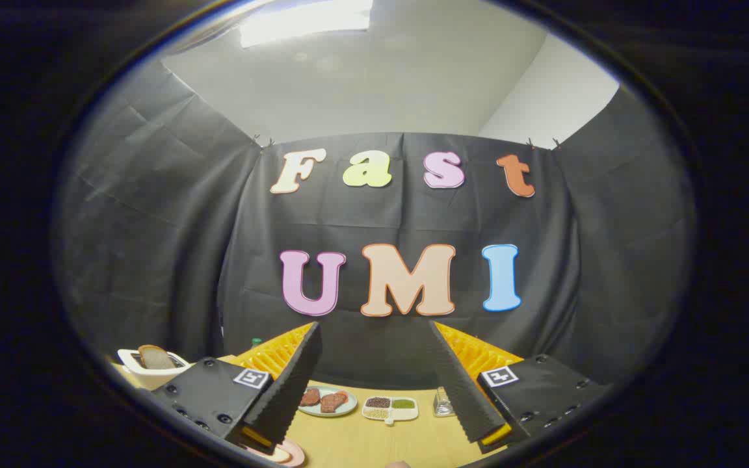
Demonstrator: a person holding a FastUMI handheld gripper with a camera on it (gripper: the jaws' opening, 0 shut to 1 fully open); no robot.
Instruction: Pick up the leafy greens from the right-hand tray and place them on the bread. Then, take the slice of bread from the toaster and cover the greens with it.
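Note:
My gripper (374, 331) is held above the wooden table (361, 442), open wide, with nothing between its fingers. Beyond the fingers, in the gap between them, a small white divided tray (390, 416) holds a green filling (403, 403) in its right compartment, next to brown and pale fillings. Off to the left of the left finger stands a white toaster (129, 359) with a brown slice of bread (155, 357) sticking up out of its slot. The rim of a pink plate (291, 453) peeks out under the left finger; what lies on it is hidden.
A pale plate (350, 408) with reddish-brown meat pieces (326, 400) sits left of the divided tray. A small glass shaker (443, 403) stands right of the tray, close to the right finger. A green cap (256, 340) shows behind the left finger.

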